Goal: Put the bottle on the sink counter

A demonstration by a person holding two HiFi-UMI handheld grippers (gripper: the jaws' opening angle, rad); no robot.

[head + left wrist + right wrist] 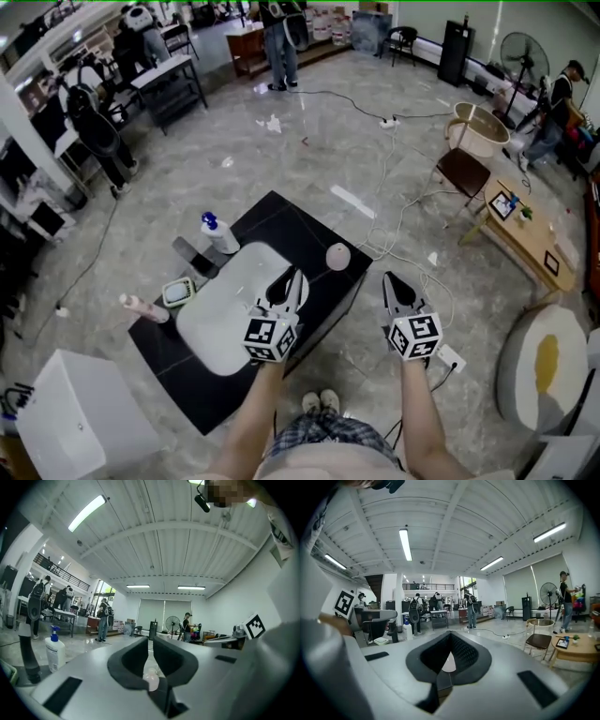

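A white pump bottle (218, 234) with a blue top stands upright at the back left of the black sink counter (281, 225), beside the dark faucet (194, 255). It also shows at the left of the left gripper view, the bottle (55, 651) well away from the jaws. A pink bottle (142, 307) lies on its side at the counter's left edge. My left gripper (293, 275) hovers over the white basin (225, 309), its jaws a narrow slit apart with nothing between them (151, 654). My right gripper (390, 278) hangs off the counter's right side, shut and empty (450, 641).
A pale pink round object (337, 256) sits on the counter's right part, and a small green-rimmed dish (178, 292) left of the basin. A white box (70, 422) stands at the near left. Cables (394, 211), a chair (464, 172) and a wooden table (525, 234) lie to the right. People stand at the back.
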